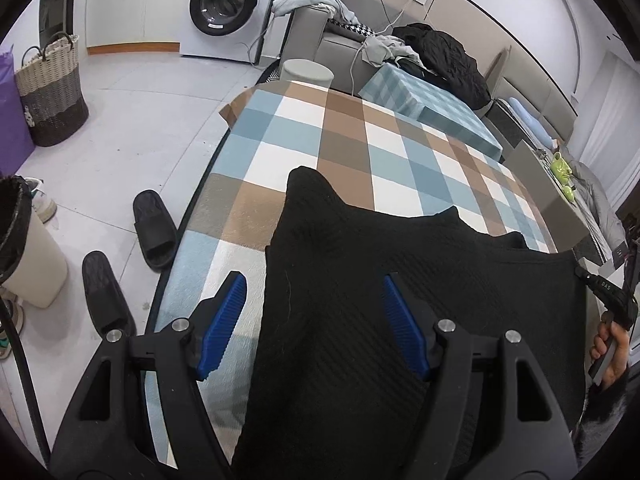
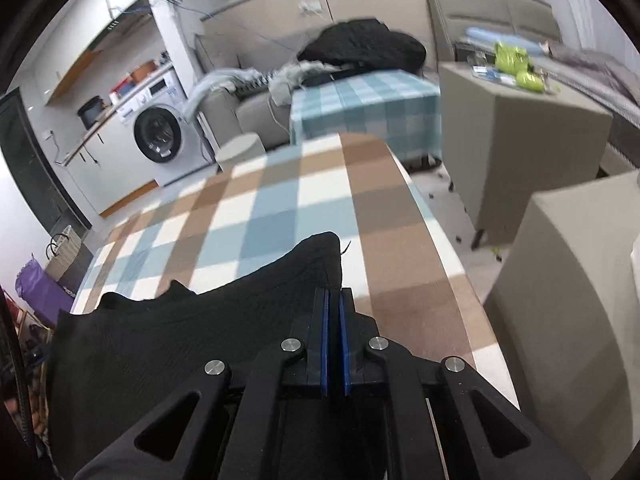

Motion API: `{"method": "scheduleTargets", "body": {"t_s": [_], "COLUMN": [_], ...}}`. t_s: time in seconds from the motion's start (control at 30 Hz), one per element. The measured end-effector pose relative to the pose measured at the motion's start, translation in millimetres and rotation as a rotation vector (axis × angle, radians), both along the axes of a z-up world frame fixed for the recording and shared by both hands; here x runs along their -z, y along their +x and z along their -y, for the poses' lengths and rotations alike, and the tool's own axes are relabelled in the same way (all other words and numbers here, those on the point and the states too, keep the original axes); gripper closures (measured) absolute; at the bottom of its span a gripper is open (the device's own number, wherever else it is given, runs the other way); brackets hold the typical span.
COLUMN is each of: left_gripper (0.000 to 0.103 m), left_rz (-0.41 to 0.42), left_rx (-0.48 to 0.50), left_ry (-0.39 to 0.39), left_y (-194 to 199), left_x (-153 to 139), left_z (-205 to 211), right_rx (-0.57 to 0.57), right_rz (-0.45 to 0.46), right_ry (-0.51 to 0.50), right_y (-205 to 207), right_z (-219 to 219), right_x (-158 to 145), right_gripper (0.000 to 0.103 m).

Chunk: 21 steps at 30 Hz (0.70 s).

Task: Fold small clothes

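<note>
A desk (image 1: 320, 136) covered in a blue, brown and white checked cloth stands in a lived-in room with a pale tiled floor (image 1: 132, 120). Behind it are a front-loading washing machine (image 1: 228, 4), a grey sofa (image 1: 320, 40) piled with clothes, and a smaller table under a blue checked cloth (image 1: 432, 108). A woven laundry basket (image 1: 52, 88) stands to the left, and a pair of black slippers (image 1: 152, 228) lies on the floor beside the desk.

A black ribbed garment (image 1: 380, 280) lies spread on the near part of the desk. The left tongs (image 1: 314, 292) are held apart above it, the blue pads straddling its left edge, one pad over the cloth and the other over the garment. The right tongs (image 2: 334, 304) are pressed together on the garment's right corner (image 2: 320, 256), which peaks up just ahead of the tips.

The garment's near end is hidden under the tongs' frames, so what kind of garment it is cannot be told. The right wrist view is motion-blurred.
</note>
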<state>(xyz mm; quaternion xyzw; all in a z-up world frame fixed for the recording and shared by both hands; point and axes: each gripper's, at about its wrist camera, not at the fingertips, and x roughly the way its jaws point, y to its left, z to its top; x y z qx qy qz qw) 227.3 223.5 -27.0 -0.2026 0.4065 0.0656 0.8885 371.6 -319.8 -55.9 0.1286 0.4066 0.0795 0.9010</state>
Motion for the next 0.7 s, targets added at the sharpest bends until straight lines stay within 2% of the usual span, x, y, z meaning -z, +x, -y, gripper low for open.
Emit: {"method": "scheduleTargets", "body": {"t_s": [0.1,0.17,0.23,0.6,0.7], "left_gripper": [0.035,0.035,0.035,0.035,0.022], "left_rz": [0.007,0.016,0.03,0.062,0.08], "left_rx": [-0.006,-0.009,-0.008,0.052,0.051], "left_ry": [0.01,0.018,0.026,0.081,0.073], "left_y": [-14.5,-27.9,-43.3,-130.1,-152.2], "left_x": [-5.4,-8.6,-11.1,-32.1,-37.6], "left_z": [5.0,9.4,15.5,56.9,62.3], "right_rx": [0.011,-0.009,-0.029,-0.127,-0.146], "right_rz": [-0.059,-0.059,-0.048,-0.051,-0.064], "right_ry": [-0.001,0.051,0.081,0.123,0.122], "right_y": [0.6,-12.3,-30.3,-143.2,-163.7], "right_z": [3.2,7.2,9.8,8.7,8.8], "right_x": [5.0,3.3,0.7,0.0,2.9], "right_gripper": [0.082,0.068,0.058,0.036,0.029]}}
